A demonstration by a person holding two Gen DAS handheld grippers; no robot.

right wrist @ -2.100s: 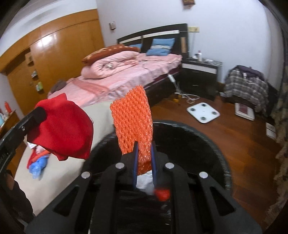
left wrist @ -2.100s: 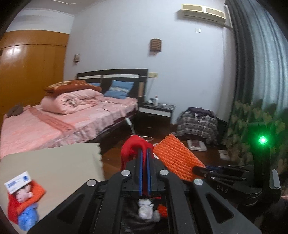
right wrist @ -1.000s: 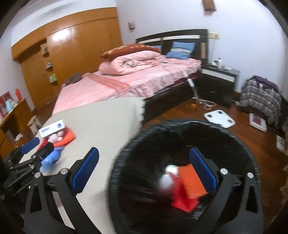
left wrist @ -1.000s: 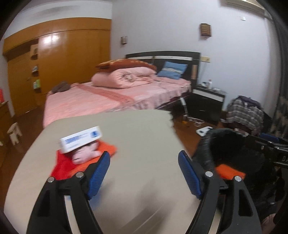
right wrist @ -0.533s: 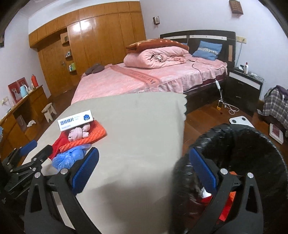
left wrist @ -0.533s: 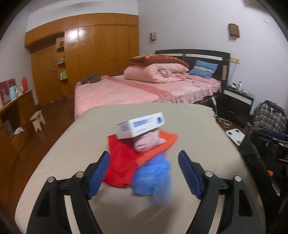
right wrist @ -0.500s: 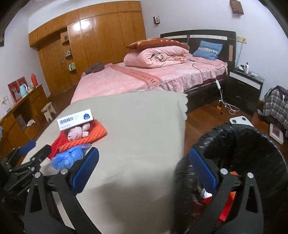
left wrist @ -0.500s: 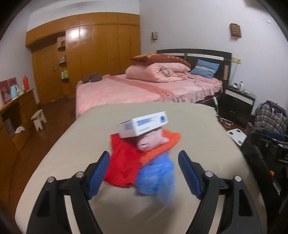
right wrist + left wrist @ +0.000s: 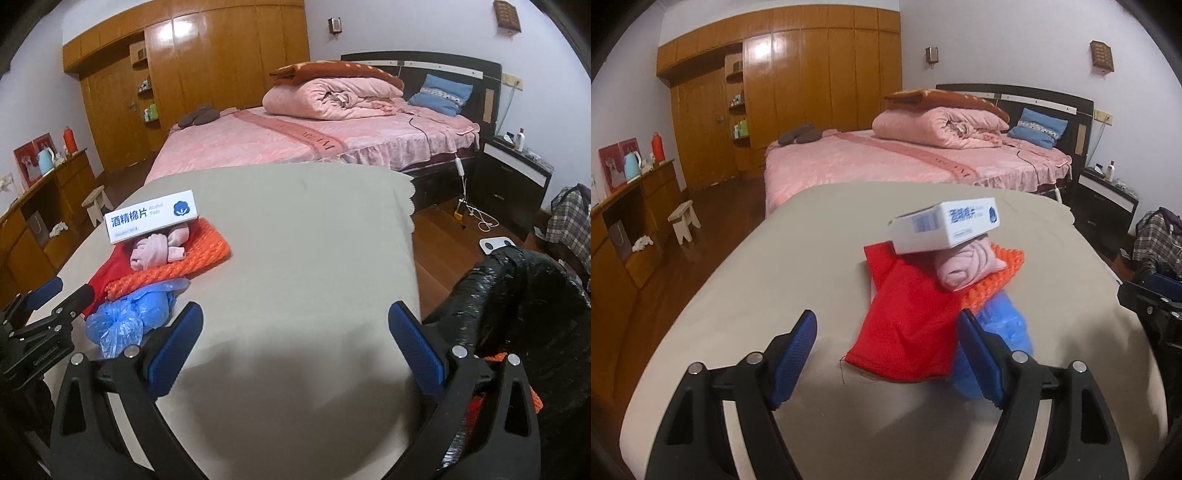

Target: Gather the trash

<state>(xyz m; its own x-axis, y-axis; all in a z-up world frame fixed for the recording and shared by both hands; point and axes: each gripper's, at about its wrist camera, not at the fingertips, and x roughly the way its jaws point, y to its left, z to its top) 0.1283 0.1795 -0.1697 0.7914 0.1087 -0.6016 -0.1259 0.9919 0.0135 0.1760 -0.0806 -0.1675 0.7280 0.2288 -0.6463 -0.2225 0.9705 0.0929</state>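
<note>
A trash pile lies on the beige table (image 9: 775, 277): a white box (image 9: 945, 229) on a pink rolled cloth (image 9: 964, 267), an orange foam net (image 9: 993, 280), a red cloth (image 9: 908, 317) and a blue plastic bag (image 9: 1008, 325). My left gripper (image 9: 886, 332) is open just in front of the pile, its right finger beside the blue bag, nothing between the pads. My right gripper (image 9: 295, 321) is open over bare table, with the pile's blue bag (image 9: 129, 314) to its left. The black-lined bin (image 9: 524, 295) stands to its right, red and orange scraps inside.
A bed with pink bedding (image 9: 314, 140) stands beyond the table. Wooden wardrobes (image 9: 798, 103) line the far wall and a low cabinet (image 9: 635, 221) runs along the left. A small stool (image 9: 685, 219), a nightstand (image 9: 517, 173) and a floor scale (image 9: 496, 243) stand around.
Both grippers let their red cloth and orange net go into the bin and opened. They then swung left and lower toward the pile, which now looms close in the left wrist view.
</note>
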